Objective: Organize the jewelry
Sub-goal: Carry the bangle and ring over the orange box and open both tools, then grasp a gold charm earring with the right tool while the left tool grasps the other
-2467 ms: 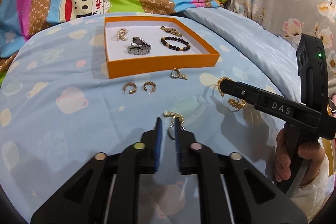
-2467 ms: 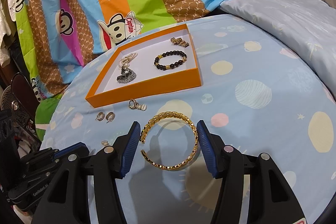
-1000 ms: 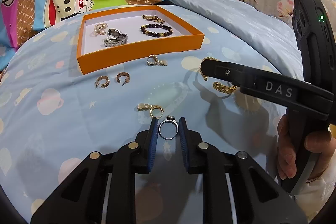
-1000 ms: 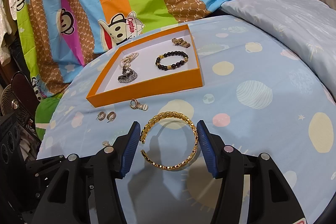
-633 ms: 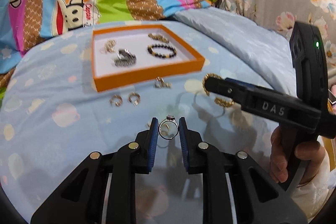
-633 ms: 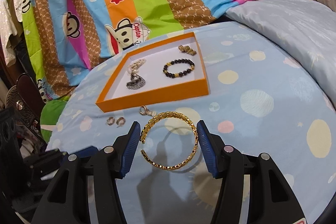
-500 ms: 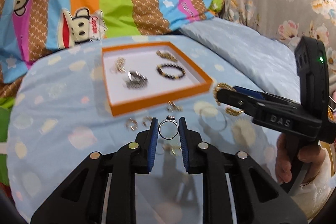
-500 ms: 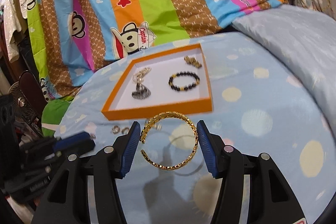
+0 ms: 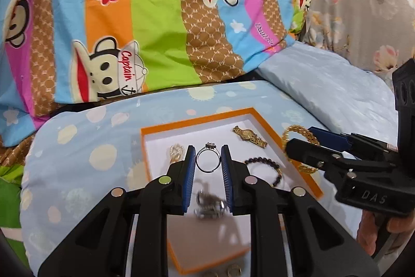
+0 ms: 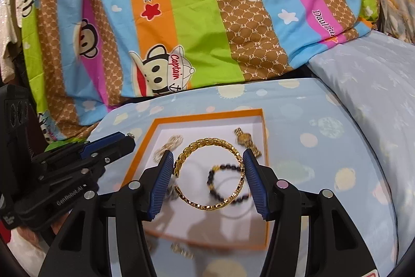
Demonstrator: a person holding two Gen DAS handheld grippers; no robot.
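Left wrist view: scene is being viewed forward along the left gripper [image 9: 208, 162], close above the orange tray [image 9: 301, 174], toward the striped monkey-print blanket [image 9: 160, 17].

Right wrist view: scene is being viewed likewise along the right gripper [image 10: 208, 173].

Shared: tray [image 10: 145, 147], blanket [image 10: 186, 17], blue bedsheet [image 10: 324, 121]; each gripper is being caught in the other view.

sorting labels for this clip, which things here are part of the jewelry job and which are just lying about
Part of the job:
- silver ring in the left gripper
- gold bangle in the right gripper
- orange tray
- gold watch, beaded bracelet in the tray

Just lying about:
- monkey-print blanket
- blue sheet
- floral cloth
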